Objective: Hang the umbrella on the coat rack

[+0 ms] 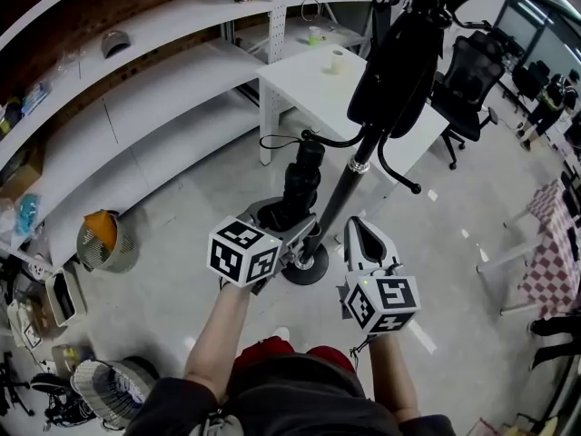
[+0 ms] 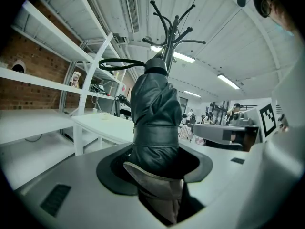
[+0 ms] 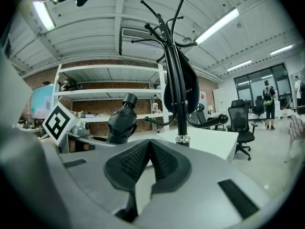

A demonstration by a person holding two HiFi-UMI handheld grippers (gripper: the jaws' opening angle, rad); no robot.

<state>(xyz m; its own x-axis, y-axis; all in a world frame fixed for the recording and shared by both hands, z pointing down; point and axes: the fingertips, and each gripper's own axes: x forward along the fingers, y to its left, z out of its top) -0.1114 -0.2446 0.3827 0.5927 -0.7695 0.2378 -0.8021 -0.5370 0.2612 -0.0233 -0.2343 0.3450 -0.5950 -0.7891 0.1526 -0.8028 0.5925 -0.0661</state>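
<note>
Left gripper (image 1: 289, 214) and right gripper (image 1: 359, 227): pale grey moulded shells, with black ribbed pads (image 3: 164, 160) in scooped black recesses. Left cube (image 1: 243, 251) and right cube (image 1: 381, 302), both white with bold black square markers. Lower down, a dark grey top (image 1: 300, 400), a flash of red (image 1: 272, 352) just above it.

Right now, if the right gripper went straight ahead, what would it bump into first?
Probably the coat rack: its black pole stands just right of dead ahead of the right gripper. It might slip past to the white table behind; depth is hard to judge.
</note>
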